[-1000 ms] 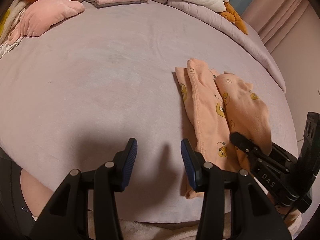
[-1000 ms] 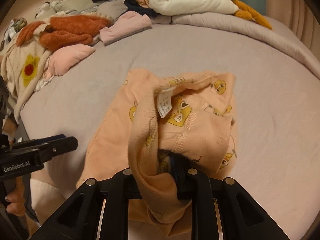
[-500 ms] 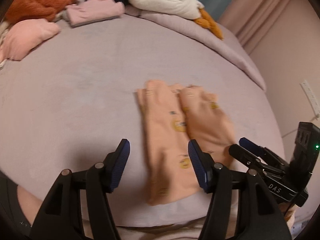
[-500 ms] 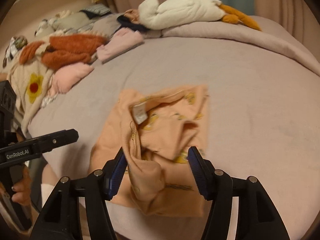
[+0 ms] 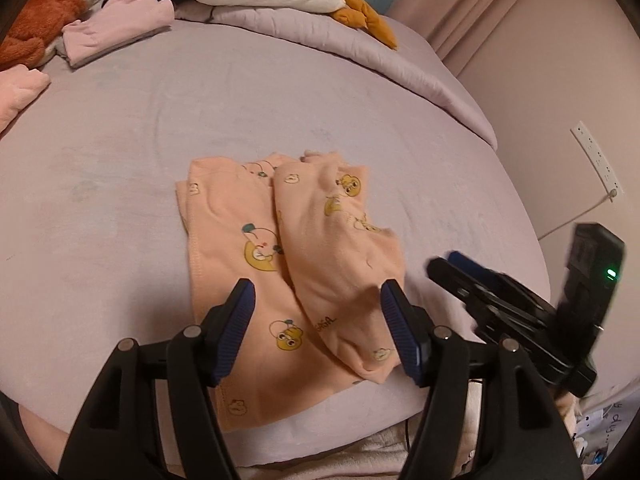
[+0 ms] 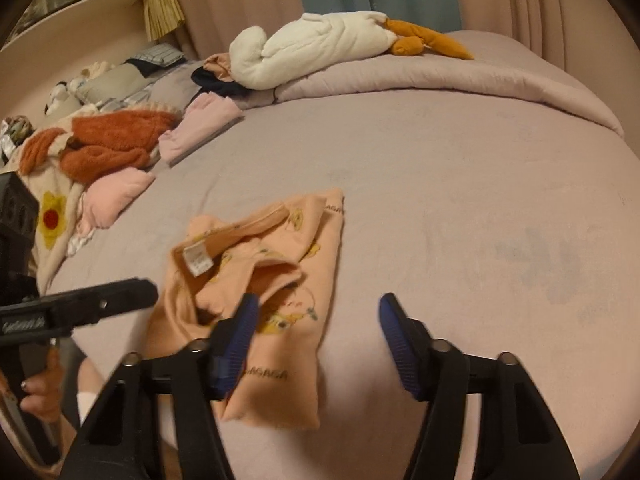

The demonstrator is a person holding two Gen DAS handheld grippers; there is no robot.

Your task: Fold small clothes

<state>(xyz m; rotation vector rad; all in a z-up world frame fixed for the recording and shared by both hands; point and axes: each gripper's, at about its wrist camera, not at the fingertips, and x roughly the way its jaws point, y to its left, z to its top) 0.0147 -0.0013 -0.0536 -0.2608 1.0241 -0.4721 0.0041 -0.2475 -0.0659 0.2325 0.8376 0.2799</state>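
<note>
step: fold laid, both let go | pants (image 5: 296, 264) loose at near bed (image 5: 120, 128) edge | left gripper (image 5: 316, 332) has just been widening, empty | right gripper (image 6: 316, 340) free, narrowing, empty | next: likely regrasp the near end, fold across

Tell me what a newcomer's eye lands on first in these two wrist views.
First, the peach printed garment, lying loosely folded near the front edge of the lilac bed, with nothing gripping it. Next, the blue-padded left tongs and right tongs, both open above it; the left has just been opening, the right closing a little. Last, the white plush goose at the far end, with a heap of other clothes along the bed's left side.
</note>
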